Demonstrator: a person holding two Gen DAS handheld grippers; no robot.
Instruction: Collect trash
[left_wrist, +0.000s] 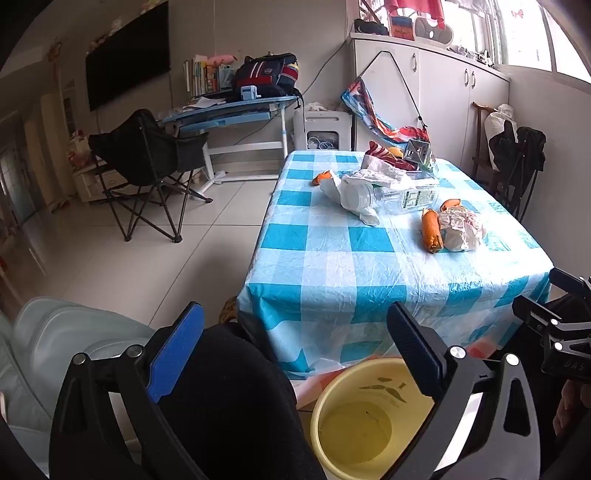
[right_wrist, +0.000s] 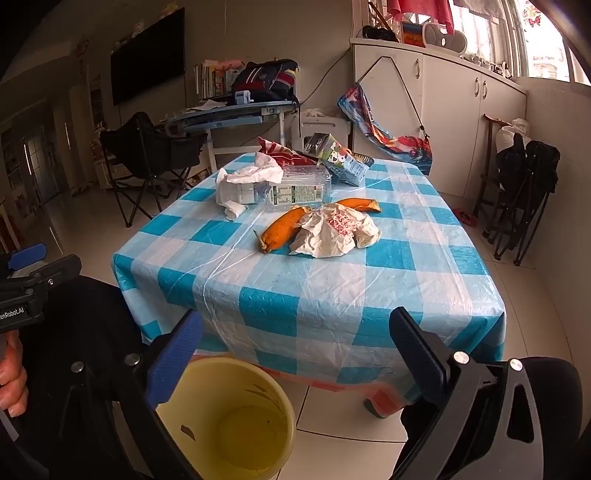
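Observation:
Trash lies on a table with a blue-and-white checked cloth: an orange peel, a second peel, a crumpled paper wrapper, a clear plastic bottle, white tissue and a drink carton. The same peel, wrapper and bottle show in the left wrist view. A yellow bin stands on the floor before the table, empty. My left gripper and right gripper hang open above the bin, short of the table, holding nothing.
A black folding chair stands left of the table, a blue desk with a backpack behind it. White cabinets line the back wall, and another folded chair leans at the right. A pale sofa arm sits at lower left.

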